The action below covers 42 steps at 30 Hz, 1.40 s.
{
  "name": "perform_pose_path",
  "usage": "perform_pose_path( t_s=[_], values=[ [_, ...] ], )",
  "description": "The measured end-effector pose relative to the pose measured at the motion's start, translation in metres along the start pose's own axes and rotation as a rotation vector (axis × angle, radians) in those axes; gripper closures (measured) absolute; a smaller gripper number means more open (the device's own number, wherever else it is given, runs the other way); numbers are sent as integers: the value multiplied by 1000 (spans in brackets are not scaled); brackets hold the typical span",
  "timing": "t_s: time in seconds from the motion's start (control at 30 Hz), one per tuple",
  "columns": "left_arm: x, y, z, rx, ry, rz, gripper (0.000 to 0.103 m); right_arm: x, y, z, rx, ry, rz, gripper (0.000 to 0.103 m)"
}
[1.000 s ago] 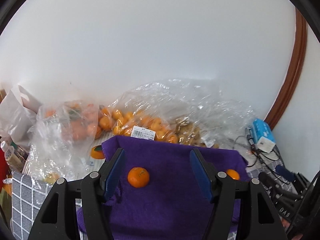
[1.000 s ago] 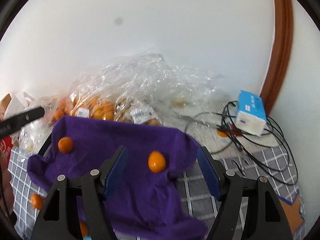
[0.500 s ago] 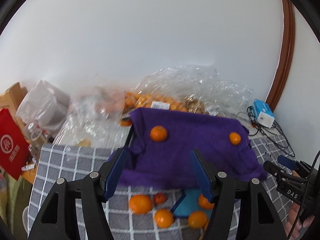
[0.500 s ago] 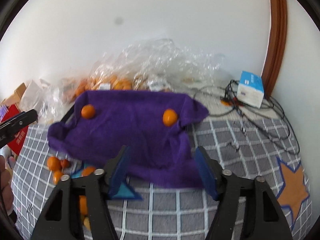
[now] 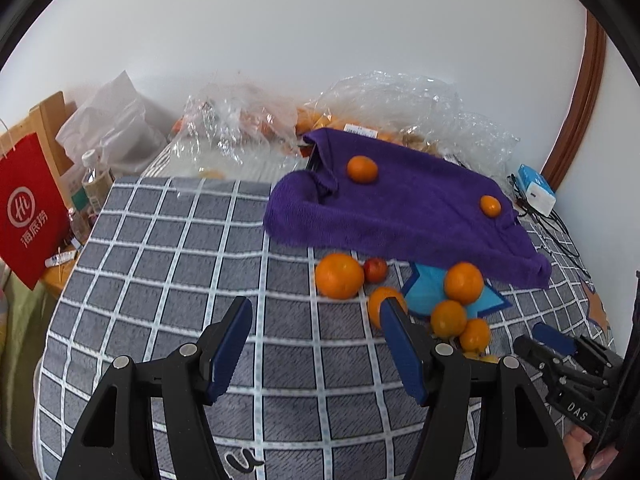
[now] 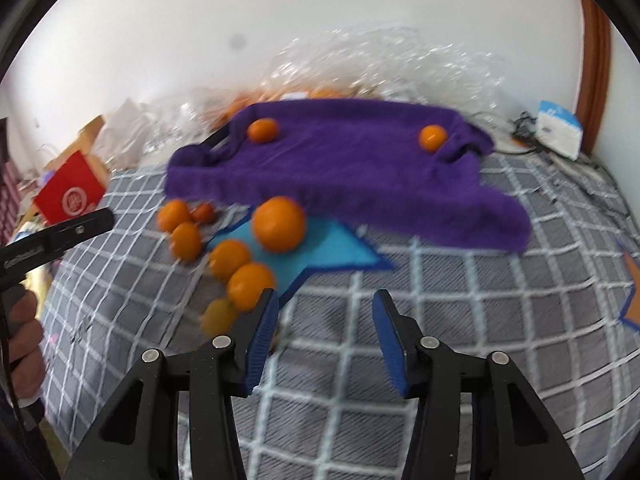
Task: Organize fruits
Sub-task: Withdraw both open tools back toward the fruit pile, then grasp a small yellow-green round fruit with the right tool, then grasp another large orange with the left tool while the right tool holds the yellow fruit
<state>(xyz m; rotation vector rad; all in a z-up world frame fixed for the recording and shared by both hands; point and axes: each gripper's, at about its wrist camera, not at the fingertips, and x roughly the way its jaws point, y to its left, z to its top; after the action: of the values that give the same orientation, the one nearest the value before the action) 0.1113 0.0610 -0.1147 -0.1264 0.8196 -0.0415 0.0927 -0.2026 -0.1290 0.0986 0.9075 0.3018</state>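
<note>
Your left gripper [image 5: 316, 314] stands apart and empty over the checked cloth [image 5: 168, 264]; your right gripper [image 6: 325, 306] is closing on nothing. Two oranges [image 5: 362, 169] sit on the purple towel [image 5: 400, 208] near the far edge. Five more oranges and one small red fruit [image 5: 375, 270] cluster just before it. Clear bags [image 5: 400, 100] behind hold more oranges, uncountable.

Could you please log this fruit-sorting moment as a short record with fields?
surface: grey checked cloth
purple towel: draped, two oranges on top
loose fruit: oranges and a small red fruit in front of the towel
background: clear bags of fruit
left gripper: open, empty
right gripper: jaws closing, nothing between them
</note>
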Motion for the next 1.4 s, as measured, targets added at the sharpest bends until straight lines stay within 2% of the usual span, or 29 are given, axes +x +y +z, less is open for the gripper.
perform_pose_path(
  t_s=[0.17,0.3,0.43,0.6,0.73,0.87,1.13,1.4],
  values=[
    [2,1,-10,3,10,-7,39,3,15,-12,-21,11,49,60],
    [5,-1,-12,3,31,-7,39,12,27,-16,-57,50,56,64],
    [9,-4,-11,12,30,-2,39,22,35,-19,-97,66,30,79],
    [20,-11,-10,31,49,7,39,11,24,-19,-82,16,-26,79],
    [29,-16,-7,49,52,9,39,-4,-3,-9,-41,-28,-123,79],
    [38,-20,-4,51,65,10,39,-9,-29,6,9,-48,-171,79],
    [49,-11,-16,20,107,11,39,12,-45,25,32,-46,-201,79],
    [52,-11,-30,53,68,57,39,34,-54,13,51,10,-177,79]
  ],
)
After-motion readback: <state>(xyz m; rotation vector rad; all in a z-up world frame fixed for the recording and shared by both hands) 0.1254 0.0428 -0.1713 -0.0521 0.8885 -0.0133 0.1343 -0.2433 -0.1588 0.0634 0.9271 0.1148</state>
